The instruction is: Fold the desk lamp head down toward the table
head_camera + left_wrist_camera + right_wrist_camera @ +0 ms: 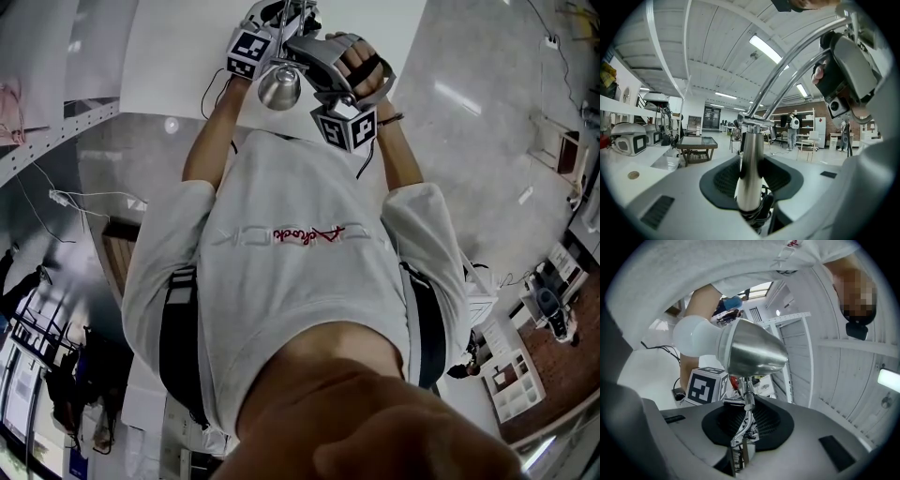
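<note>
White bench [178, 56] at 12 o'clock, glossy grey floor [487, 131] at 2 o'clock; left gripper [750, 187] jaws clamp the lamp post [751, 159], right gripper [745, 427] jaws pinch the lamp neck [748, 404]

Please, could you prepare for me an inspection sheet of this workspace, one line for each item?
Surface: white table, only partly in view.
Job's things: metal lamp head with white bulb; chrome lamp post.
Clutter: small round disc on the white top.
Tools: left tool closed on the lamp post; right tool has the head's thin neck between its jaws, and it is unclear whether they press on it.
Cables: black cord at the post's foot; white cable on the floor.
Surroundings: large hall; low table; white shelf unit; people standing far off.
</note>
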`<action>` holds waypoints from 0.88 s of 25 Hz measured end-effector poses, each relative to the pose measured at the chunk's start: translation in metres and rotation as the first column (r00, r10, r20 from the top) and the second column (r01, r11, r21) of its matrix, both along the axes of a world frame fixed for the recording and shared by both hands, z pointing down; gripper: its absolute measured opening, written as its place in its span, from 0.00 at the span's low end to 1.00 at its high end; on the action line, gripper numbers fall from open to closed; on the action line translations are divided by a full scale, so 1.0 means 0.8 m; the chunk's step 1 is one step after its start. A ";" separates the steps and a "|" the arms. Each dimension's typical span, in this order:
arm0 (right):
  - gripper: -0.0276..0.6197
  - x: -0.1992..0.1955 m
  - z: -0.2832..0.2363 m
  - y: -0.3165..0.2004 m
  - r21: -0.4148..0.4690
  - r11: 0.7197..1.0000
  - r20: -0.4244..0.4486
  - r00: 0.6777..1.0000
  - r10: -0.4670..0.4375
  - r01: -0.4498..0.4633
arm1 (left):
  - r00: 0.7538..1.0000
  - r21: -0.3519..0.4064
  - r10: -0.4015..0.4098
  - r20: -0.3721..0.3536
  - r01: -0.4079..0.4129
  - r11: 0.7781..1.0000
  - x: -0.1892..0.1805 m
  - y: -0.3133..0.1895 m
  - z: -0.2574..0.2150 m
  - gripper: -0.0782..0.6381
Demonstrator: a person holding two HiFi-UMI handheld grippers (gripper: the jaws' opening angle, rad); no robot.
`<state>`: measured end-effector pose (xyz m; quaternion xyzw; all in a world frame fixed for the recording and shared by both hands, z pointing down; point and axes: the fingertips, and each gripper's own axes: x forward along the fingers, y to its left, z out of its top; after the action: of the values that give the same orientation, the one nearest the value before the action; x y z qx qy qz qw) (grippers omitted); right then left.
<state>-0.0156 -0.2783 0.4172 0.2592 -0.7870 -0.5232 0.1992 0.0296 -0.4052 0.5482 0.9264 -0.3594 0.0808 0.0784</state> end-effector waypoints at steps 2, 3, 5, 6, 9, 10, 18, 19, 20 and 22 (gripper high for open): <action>0.14 0.000 0.000 0.000 0.029 1.000 -0.005 1.000 -0.001 0.001 | 1.000 -0.002 0.001 0.001 -0.001 1.000 0.000 0.000 0.000 0.34; 0.14 0.000 -0.001 0.000 0.043 0.999 -0.003 1.000 0.002 -0.002 | 1.000 -0.002 0.002 0.001 -0.002 1.000 0.000 0.000 0.001 0.34; 0.14 0.000 -0.002 -0.001 0.064 0.998 0.002 1.000 0.007 -0.007 | 1.000 -0.003 0.005 0.000 -0.005 1.000 0.002 -0.001 0.001 0.34; 0.14 0.000 -0.002 -0.001 0.069 0.998 0.005 1.000 0.008 -0.008 | 1.000 -0.004 0.006 0.000 -0.006 1.000 0.002 -0.001 0.001 0.34; 0.14 0.001 -0.002 0.000 0.091 0.996 0.011 1.000 0.009 -0.010 | 1.000 -0.007 0.005 -0.001 -0.005 1.000 0.003 -0.001 0.002 0.34; 0.14 0.001 -0.003 0.000 0.101 0.995 0.013 1.000 0.010 -0.011 | 1.000 -0.008 0.005 -0.001 -0.005 1.000 0.003 -0.001 0.002 0.34; 0.13 0.002 0.012 0.018 0.164 0.987 -0.023 1.000 0.004 0.000 | 1.000 -0.012 0.020 0.008 -0.020 1.000 0.007 0.002 0.006 0.34; 0.13 0.003 0.013 0.021 0.166 0.986 -0.017 1.000 0.001 0.002 | 1.000 -0.013 0.022 0.009 -0.022 1.000 0.009 0.002 0.006 0.34; 0.13 0.003 0.014 0.022 0.169 0.986 -0.011 1.000 0.000 0.002 | 1.000 -0.015 0.024 0.009 -0.024 1.000 0.010 0.002 0.007 0.34; 0.13 0.002 0.014 0.019 0.179 0.984 -0.009 1.000 0.005 -0.003 | 1.000 -0.022 0.022 0.007 -0.022 1.000 0.010 0.000 0.009 0.34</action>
<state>-0.0143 -0.2634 0.4284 0.2750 -0.7353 -0.5927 0.1799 0.0374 -0.4051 0.5552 0.9291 -0.3485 0.0891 0.0865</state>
